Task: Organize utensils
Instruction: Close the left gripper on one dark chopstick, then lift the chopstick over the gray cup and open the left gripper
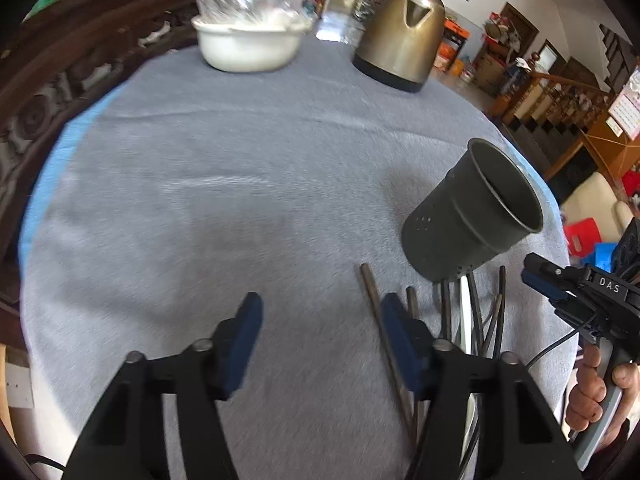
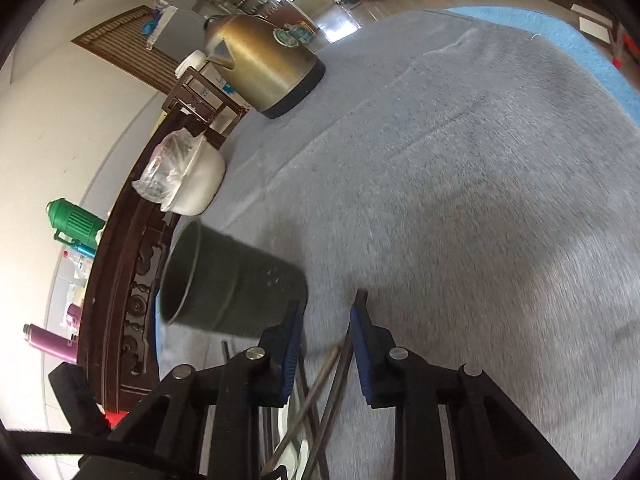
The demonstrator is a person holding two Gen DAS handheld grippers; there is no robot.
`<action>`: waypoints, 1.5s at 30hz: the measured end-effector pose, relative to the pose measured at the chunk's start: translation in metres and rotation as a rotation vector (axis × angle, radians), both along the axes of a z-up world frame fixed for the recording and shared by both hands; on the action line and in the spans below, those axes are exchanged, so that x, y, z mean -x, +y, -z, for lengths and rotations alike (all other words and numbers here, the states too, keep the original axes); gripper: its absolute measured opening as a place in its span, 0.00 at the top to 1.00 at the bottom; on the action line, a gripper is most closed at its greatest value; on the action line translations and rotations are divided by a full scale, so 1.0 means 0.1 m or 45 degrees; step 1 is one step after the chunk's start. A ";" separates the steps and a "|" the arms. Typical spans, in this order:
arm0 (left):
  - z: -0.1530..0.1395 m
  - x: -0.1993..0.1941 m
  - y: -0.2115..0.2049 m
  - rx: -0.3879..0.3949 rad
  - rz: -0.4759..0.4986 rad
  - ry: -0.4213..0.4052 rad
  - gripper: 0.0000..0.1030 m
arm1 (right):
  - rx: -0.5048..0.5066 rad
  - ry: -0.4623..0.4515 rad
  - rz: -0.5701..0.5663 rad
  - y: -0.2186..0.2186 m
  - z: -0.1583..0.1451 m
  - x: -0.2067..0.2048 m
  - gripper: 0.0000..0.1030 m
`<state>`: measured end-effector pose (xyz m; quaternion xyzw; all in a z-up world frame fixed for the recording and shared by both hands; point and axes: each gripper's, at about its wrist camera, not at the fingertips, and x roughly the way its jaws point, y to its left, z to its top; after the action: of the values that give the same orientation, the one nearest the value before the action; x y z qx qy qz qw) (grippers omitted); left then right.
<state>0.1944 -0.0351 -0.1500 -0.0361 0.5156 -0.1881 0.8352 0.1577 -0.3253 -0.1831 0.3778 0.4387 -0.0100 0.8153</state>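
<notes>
A dark perforated utensil cup stands on the grey tablecloth. In front of it lie several dark chopsticks in a loose pile, with something white among them. My left gripper is open low over the cloth; nothing is between its pads, and one chopstick runs along its right finger. My right gripper hangs over the pile with its jaws narrow. Chopsticks pass through the gap, and the pads do not press on them.
A brass-coloured kettle and a white bowl covered in plastic wrap stand at the far edge. A carved dark wooden rail borders the table. A hand holds the right gripper's handle.
</notes>
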 end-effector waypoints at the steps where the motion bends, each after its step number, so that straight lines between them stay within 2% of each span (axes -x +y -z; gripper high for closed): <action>1: 0.03 -0.03 -0.02 -0.001 0.007 0.017 0.43 | 0.004 0.019 -0.002 0.01 0.02 -0.04 0.76; 8: 0.11 -0.13 -0.11 0.019 0.041 0.097 0.43 | 0.042 0.135 0.002 0.06 0.20 -0.19 0.77; 9: 0.13 -0.14 -0.11 0.019 0.042 0.103 0.43 | 0.043 0.143 -0.003 0.08 0.21 -0.20 0.78; 11: 0.16 -0.17 -0.14 0.022 0.053 0.127 0.43 | 0.064 0.157 0.003 0.11 0.25 -0.22 0.87; 16: 0.20 -0.29 -0.19 0.039 0.052 0.150 0.44 | 0.081 0.134 0.021 0.11 0.25 -0.25 0.90; 18: 0.19 -0.32 -0.22 0.053 0.071 0.151 0.50 | 0.076 0.106 0.026 0.09 0.23 -0.23 0.90; 19: 0.20 -0.33 -0.25 0.049 0.080 0.153 0.57 | 0.073 0.094 0.030 0.08 0.22 -0.20 0.90; 20: 0.21 -0.34 -0.27 0.042 0.085 0.161 0.67 | 0.075 0.081 0.033 0.08 0.19 -0.17 0.90; 22: 0.23 -0.35 -0.30 0.036 0.086 0.163 0.77 | 0.091 0.035 0.037 0.09 0.10 -0.11 0.90; 25: 0.24 -0.37 -0.32 0.078 0.104 0.172 0.89 | 0.105 -0.025 0.040 0.08 -0.01 0.00 0.92; 27: 0.23 -0.37 -0.32 0.077 0.095 0.169 0.89 | 0.103 -0.053 0.043 0.07 -0.07 0.06 0.92; 31: 0.06 -0.26 -0.24 0.105 0.092 0.100 0.89 | 0.120 -0.116 0.036 0.05 -0.24 0.18 0.92; 36: -0.35 -0.07 -0.08 0.132 0.090 -0.034 0.91 | 0.133 -0.207 0.047 0.04 -0.48 0.34 0.92; 42: -1.03 0.20 0.06 0.141 0.084 -0.285 0.93 | 0.245 -0.378 0.055 0.14 -0.95 0.57 0.92; 45: -1.23 0.24 0.09 0.149 0.070 -0.355 0.95 | 0.335 -0.464 0.058 0.26 -1.17 0.68 0.92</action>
<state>0.1707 -0.0262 -0.0271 -0.0441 0.3835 -0.2437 0.8897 0.0899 -0.2990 -0.0664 0.2734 0.2705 -0.0170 0.9229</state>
